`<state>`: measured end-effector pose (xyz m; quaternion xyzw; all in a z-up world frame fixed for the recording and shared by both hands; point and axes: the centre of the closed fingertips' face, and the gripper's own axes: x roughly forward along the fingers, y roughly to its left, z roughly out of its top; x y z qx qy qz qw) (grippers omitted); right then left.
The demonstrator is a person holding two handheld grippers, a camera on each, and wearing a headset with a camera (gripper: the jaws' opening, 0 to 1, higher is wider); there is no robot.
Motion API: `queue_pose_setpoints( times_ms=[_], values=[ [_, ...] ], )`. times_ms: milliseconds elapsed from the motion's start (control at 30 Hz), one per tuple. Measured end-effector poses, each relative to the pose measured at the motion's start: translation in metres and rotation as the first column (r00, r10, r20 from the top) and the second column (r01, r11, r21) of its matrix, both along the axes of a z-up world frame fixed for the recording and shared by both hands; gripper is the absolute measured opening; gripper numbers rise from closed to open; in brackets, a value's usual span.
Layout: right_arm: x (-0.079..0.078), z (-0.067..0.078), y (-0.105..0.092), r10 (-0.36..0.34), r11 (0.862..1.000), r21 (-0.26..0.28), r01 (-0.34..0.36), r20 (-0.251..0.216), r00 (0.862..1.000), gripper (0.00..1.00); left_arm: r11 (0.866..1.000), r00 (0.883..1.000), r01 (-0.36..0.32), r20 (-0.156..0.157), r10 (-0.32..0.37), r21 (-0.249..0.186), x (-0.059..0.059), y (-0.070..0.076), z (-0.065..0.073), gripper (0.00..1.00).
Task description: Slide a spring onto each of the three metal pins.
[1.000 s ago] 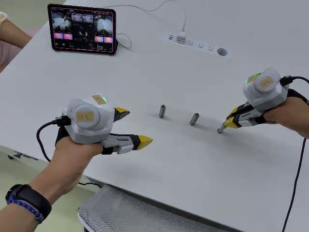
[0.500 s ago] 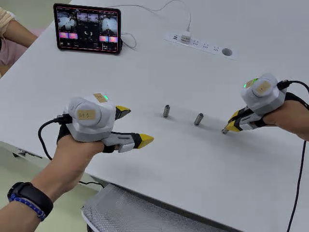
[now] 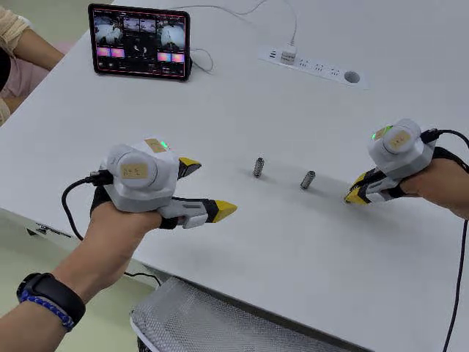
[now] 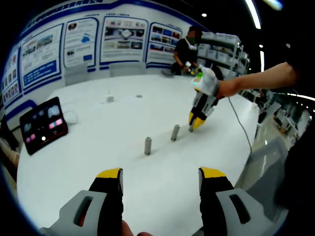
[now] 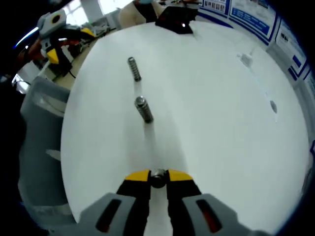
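We reckon it's the last of three: right yellow-tipped gripper point(image 3: 357, 196) clamped on the small metal pin point(image 5: 157, 178) just right of the two spring-sleeved steel pins point(image 3: 308, 180), its spring unclear, left yellow-tipped gripper point(image 4: 160, 174) gaping idle well left of them; next, release without tipping.

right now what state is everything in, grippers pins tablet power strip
left gripper: open, holding nothing
right gripper: shut on the right pin
right pin: gripped at the jaw tips, spring cannot be told
middle pin: standing on the table, spring on it
left pin: standing on the table, spring on it
tablet: screen lit
power strip: one plug in
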<state>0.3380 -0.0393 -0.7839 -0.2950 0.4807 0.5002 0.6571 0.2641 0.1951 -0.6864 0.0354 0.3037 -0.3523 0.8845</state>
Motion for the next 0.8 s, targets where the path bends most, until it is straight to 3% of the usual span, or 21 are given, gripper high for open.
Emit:
queue_pose_setpoints(
  times_ms=[267,567,800],
  values=[
    [-0.007,0.004,0.002,-0.003,1.000,0.012,0.003,-0.009,1.000,0.26,1.000,1.000,-0.014,-0.007,0.014,-0.028,0.005,-0.001,0.007,0.68],
    [-0.005,0.019,-0.002,-0.127,0.987,0.095,0.127,0.001,0.992,0.46,0.998,1.000,-0.026,0.008,0.027,-0.052,0.009,-0.002,0.019,0.72],
    [-0.011,0.026,-0.009,-0.193,0.972,0.132,0.192,-0.004,0.981,0.53,0.998,1.000,-0.026,0.013,0.027,-0.060,0.011,-0.001,0.025,0.74]
  ],
)
